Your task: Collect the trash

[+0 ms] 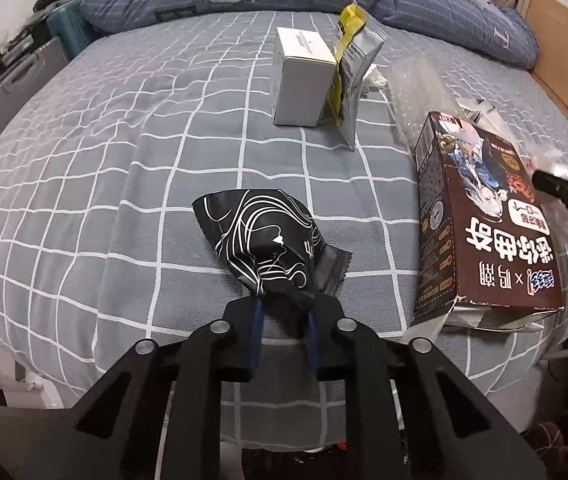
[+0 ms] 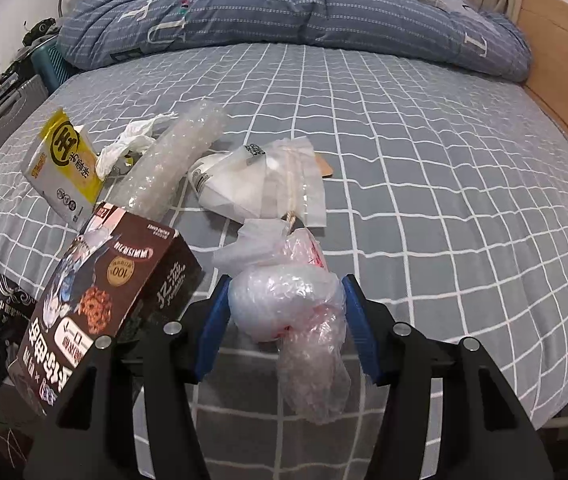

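Black wrapper (image 1: 261,240) with white line art lies on the grey checked bedsheet (image 1: 83,184), its tail pinched in the left gripper (image 1: 281,312). Right gripper (image 2: 284,312) is clamped on a crumpled bubble-wrap wad (image 2: 288,304), beside the brown snack box (image 2: 107,292).

The brown box (image 2: 99,300) hides most of the black wrapper (image 2: 9,300), the white box (image 1: 302,80) covers the yellow packet's (image 1: 350,60) lower half.

Checked grey bedsheet (image 2: 424,152); rumpled blue quilt (image 2: 284,12) behind; possibly suitcase (image 1: 7,92) beside bed.
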`<state>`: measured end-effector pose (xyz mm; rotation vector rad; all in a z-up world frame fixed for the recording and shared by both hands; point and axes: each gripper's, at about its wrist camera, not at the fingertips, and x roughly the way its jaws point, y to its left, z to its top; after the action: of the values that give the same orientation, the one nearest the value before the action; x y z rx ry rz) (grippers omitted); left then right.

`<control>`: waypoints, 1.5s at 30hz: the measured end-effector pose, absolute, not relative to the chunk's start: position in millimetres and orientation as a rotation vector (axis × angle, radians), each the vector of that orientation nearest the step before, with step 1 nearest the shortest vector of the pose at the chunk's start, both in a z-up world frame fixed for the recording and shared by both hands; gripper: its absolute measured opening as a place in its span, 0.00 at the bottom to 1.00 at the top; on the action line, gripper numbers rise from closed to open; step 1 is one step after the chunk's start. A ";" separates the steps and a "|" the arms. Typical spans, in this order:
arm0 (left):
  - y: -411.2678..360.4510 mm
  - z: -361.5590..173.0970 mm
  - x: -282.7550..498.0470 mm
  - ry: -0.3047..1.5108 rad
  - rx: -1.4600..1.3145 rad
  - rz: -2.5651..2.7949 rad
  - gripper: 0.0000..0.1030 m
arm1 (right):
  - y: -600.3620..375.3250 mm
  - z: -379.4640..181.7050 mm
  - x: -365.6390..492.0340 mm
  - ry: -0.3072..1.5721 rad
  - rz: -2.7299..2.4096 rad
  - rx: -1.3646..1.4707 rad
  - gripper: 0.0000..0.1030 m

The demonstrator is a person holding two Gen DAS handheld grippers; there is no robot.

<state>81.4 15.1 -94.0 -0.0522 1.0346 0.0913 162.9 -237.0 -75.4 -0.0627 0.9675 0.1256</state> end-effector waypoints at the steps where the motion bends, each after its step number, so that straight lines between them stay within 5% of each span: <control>1: 15.3 -92.3 80.7 1.030 -0.056 0.089 0.14 | -237.9 -74.9 160.7 0.965 0.123 -0.066 0.51; 45: 6.4 -15.6 9.6 0.881 -0.070 0.037 0.13 | -224.3 -5.9 40.6 0.866 0.159 -0.058 0.52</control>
<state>9.6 6.4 -15.6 -0.0701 0.8806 0.0373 40.6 -224.3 -5.9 -0.0575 0.8665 0.1585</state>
